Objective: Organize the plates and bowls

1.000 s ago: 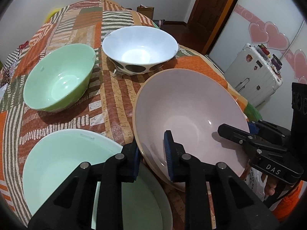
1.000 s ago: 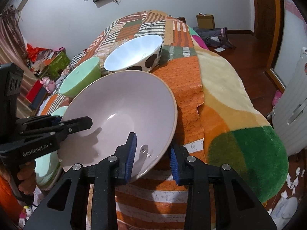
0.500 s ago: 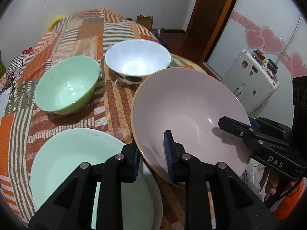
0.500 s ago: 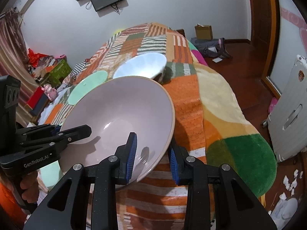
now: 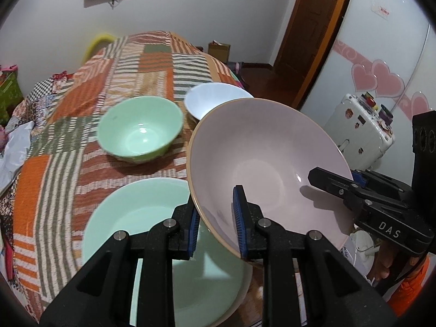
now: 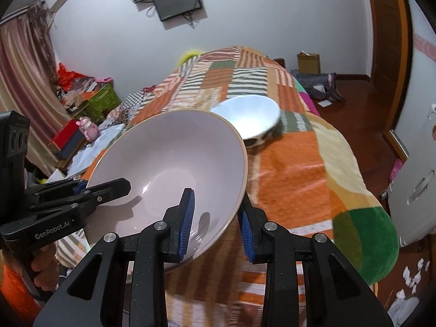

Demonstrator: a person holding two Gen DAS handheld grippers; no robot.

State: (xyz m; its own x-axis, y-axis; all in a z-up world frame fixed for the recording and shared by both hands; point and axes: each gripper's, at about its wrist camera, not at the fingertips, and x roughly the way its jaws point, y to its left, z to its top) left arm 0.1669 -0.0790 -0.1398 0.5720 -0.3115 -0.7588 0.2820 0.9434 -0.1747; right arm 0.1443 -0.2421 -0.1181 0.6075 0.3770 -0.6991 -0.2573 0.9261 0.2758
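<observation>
A large pink plate (image 5: 267,169) hangs in the air above the bed, tilted. My left gripper (image 5: 216,224) is shut on its near rim. My right gripper (image 6: 216,222) is shut on the opposite rim, and the plate also shows in the right wrist view (image 6: 174,169). Under it lies a pale green plate (image 5: 152,218) on the bedspread. A green bowl (image 5: 140,133) stands farther back, and a white bowl with dark spots (image 5: 212,99) stands behind the pink plate; the white bowl also shows in the right wrist view (image 6: 250,118).
The dishes rest on a patchwork bedspread (image 5: 130,62) on a bed. A white suitcase (image 5: 359,130) stands at the right near a wooden door (image 5: 313,32). Clutter and boxes (image 6: 81,95) lie at the bed's left side.
Both grippers have lifted the pink plate up off the bedspread and tilted it. The green plate beneath shows more fully now.
</observation>
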